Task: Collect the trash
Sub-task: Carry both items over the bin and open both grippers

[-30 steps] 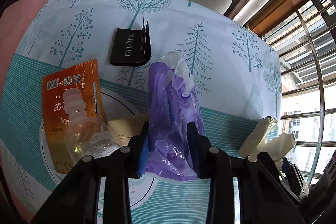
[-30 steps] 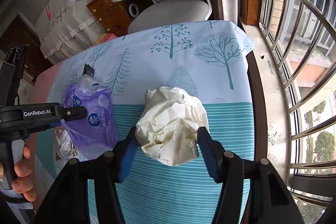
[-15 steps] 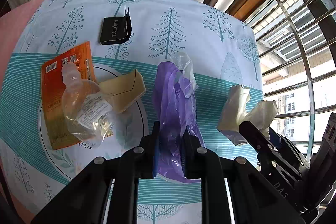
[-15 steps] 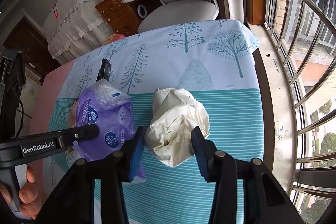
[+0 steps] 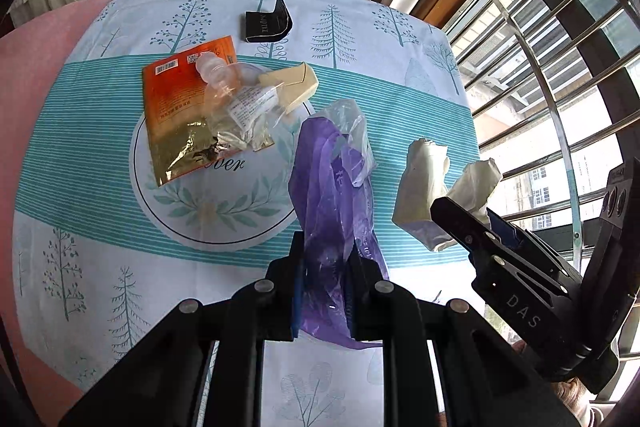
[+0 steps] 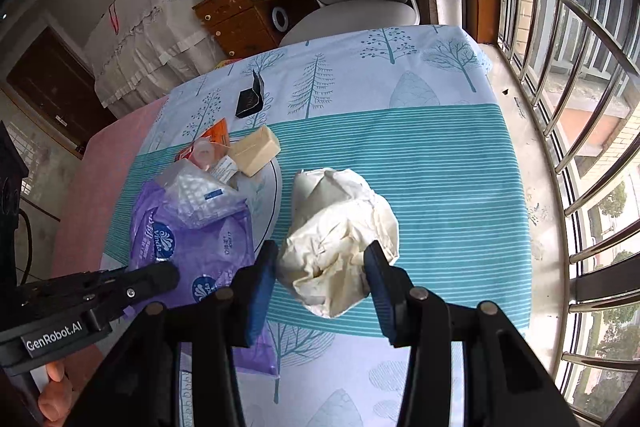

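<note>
- Thin purple glossy plastic tissue wrapper [image 5: 332, 195], crinkled, between the left gripper's [image 5: 323, 291] pads;
- crumpled cream matt paper wad [image 6: 340, 239];
- smooth printed cloth table cover [image 6: 420, 155]

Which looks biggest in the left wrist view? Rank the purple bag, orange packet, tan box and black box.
1. purple bag, though it is nearest the camera
2. orange packet
3. tan box
4. black box, farthest away, so its rank is unsure

**Clearance Around My Tongs**

Open striped tablecloth [image 6: 440, 187] is lying clear on my right, up to the window bars [image 6: 580, 107]. On my left, the orange packet [image 5: 180, 107], clear bottle [image 5: 236, 99] and tan box [image 5: 296, 85] are crowding together. The black box [image 5: 266, 25] is blocking the far edge before the grey chair [image 6: 352, 7].
</note>
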Tool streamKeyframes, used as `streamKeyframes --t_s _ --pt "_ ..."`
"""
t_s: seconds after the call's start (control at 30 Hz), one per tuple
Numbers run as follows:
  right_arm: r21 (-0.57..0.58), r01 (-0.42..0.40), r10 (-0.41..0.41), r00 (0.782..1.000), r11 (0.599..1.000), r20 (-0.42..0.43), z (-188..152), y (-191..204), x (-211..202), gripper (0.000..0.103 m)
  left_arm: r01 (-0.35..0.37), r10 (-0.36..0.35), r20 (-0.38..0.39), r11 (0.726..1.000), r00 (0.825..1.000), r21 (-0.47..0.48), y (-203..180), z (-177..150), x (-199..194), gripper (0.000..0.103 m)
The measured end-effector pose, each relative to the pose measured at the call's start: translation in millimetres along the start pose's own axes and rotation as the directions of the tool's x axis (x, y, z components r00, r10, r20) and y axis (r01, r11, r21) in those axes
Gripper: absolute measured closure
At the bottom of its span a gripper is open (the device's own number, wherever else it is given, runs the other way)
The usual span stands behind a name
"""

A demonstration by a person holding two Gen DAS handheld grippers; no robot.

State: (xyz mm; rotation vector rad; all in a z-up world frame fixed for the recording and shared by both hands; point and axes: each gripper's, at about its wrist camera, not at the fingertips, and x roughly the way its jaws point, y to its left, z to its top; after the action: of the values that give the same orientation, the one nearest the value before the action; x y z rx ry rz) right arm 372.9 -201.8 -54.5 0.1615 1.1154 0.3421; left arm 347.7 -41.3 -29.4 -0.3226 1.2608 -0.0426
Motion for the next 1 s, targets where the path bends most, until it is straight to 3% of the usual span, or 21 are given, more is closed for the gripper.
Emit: streamKeyframes --t_s 0.27,0.43,0.67,1.0 --pt "0.045 0.030 -0.033 0.996 0.999 0.081 -85 64 -60 0.059 0.028 -0.030 0.031 0.996 0.999 0.081 54 -87 -62 0.089" --pt "0.087 0.047 -0.055 0.995 0.995 0.088 -150 106 -89 0.059 0.050 -0.057 0.051 0.990 0.997 0.129 95 -143 -104 0.089" --pt "0.107 0.063 -0.067 0.997 0.992 0.040 -233 156 -108 0.058 0.061 -0.069 0.035 0.981 0.997 0.186 142 -213 -134 0.089" --pt "0.033 0.070 -0.068 0.995 0.997 -0.072 -303 196 -108 0.058 0.080 -0.074 -0.037 0.981 0.997 0.176 174 -282 -129 0.089"
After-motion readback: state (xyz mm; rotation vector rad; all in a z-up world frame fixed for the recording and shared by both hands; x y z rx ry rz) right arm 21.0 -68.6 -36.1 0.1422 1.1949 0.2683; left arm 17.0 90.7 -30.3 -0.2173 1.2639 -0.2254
